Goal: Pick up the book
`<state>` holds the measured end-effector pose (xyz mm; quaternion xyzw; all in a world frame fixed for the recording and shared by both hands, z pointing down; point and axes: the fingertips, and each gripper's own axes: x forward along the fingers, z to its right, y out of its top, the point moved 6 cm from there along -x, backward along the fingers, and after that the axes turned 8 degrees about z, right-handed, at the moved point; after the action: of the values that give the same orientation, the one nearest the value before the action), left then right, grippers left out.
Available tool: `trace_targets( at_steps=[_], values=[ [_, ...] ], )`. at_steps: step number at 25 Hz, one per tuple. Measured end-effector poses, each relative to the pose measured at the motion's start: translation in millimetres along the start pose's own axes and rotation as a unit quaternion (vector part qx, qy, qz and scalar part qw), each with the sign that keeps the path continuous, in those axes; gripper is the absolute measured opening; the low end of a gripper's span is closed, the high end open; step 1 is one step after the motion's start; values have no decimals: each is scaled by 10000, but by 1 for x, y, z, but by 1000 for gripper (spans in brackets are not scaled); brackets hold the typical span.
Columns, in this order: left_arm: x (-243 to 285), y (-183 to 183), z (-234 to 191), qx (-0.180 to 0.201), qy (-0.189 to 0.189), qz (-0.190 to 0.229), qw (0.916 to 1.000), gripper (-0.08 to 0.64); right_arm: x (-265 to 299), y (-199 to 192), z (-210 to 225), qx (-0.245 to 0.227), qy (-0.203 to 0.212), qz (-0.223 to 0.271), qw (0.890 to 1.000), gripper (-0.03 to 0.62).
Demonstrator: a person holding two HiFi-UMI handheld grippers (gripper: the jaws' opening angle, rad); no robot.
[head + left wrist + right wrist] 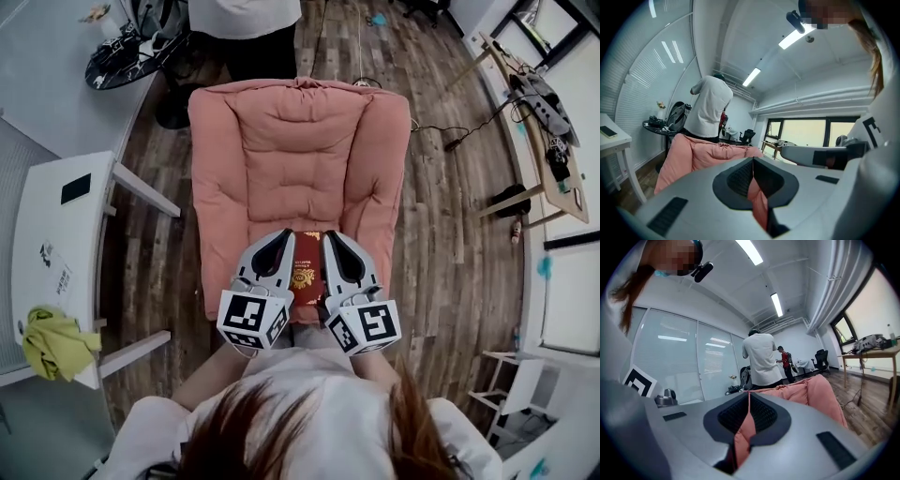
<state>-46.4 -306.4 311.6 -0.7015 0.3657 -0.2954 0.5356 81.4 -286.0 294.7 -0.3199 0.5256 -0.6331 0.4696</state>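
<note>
Head view with both gripper views. Nearest the wearer, the left gripper (pixel 280 236) and right gripper (pixel 331 236) were held side by side and roughly level over the front of the seat, each with its jaws closed pad to pad and nothing between them; the pink seen through the slit in each gripper view was only the armchair (pixel 300 141) beyond. Between the two grippers lay the book (pixel 306 270), flat on the seat cushion near its front edge, red cover up with a gold emblem. Both of its long sides were hidden under the gripper bodies, so whether either gripper touched it could not be told. Judged from its look, the book was slim and light, fairly stiff across the cover, and probably smooth enough to slide from a shallow pinch. The padded seat beneath it was soft and would likely give under pressure. The likely hold was therefore on a long edge or the spine, with one jaw pressed into the cushion to pass under the cover and the other over it, taken deep enough that the pages did not fan open; both jaws would have to open first. Farther off stood a white table (pixel 52 234) at the left, a desk (pixel 534 112) at the right, and a person (pixel 246 14) behind the chair back.
</note>
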Motion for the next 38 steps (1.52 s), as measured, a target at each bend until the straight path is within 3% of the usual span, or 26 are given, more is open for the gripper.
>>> trace_targets(
  at_steps=[4,7,12,14,16,28,38],
  values=[
    [1,-11,-12,-92,108,-80,9999,6,9,-12,4,-110,18,-137,9998,31],
    [-6,-28,-17,-207,276,-277,9990,6,4,-29,5,3,2,-391,9992,32],
    [-6,-49,-18,-224,251,-418,9986,25,-1,-57,15,181,6,-703,9974,44],
    [-8,-58,-21,-275,276,-506,9980,115,-5,-69,18,281,-15,-854,9959,190],
    [-10,-67,-25,-341,324,-590,9972,150,-9,-79,22,352,-63,-968,9947,192],
    [-11,-134,-37,-588,565,-1115,9904,150,-22,-134,43,481,-194,-1554,9865,192],
    [-11,-176,-45,-763,711,-1285,9862,150,-29,-179,56,499,-301,-1872,9806,192]
  ],
)
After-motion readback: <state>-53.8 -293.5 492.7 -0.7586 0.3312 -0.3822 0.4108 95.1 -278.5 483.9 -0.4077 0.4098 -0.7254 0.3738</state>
